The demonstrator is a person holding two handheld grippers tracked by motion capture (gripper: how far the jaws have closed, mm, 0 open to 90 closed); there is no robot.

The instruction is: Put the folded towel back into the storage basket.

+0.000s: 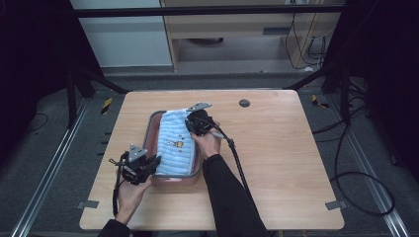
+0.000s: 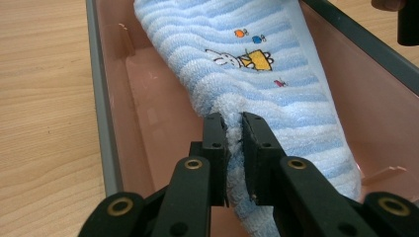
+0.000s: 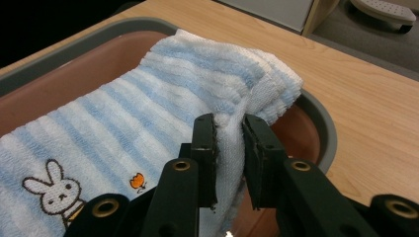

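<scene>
Wooden table (image 1: 276,163); pink bin (image 1: 154,120) holding striped towel (image 1: 174,148), stretched lengthwise for laying flat. Left tool (image 2: 234,129) and right tool (image 3: 229,129) clamped on opposite towel ends.

No readable text, label, brand or number, towel (image 2: 257,84) bears just an embroidered rabbit picture

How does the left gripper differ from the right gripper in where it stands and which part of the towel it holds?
The left gripper stands at the near end of the tray; the right gripper stands at the far end. The left pinches the towel at its near end, the right at its far folded corner. Both have towel cloth between their jaws.
</scene>
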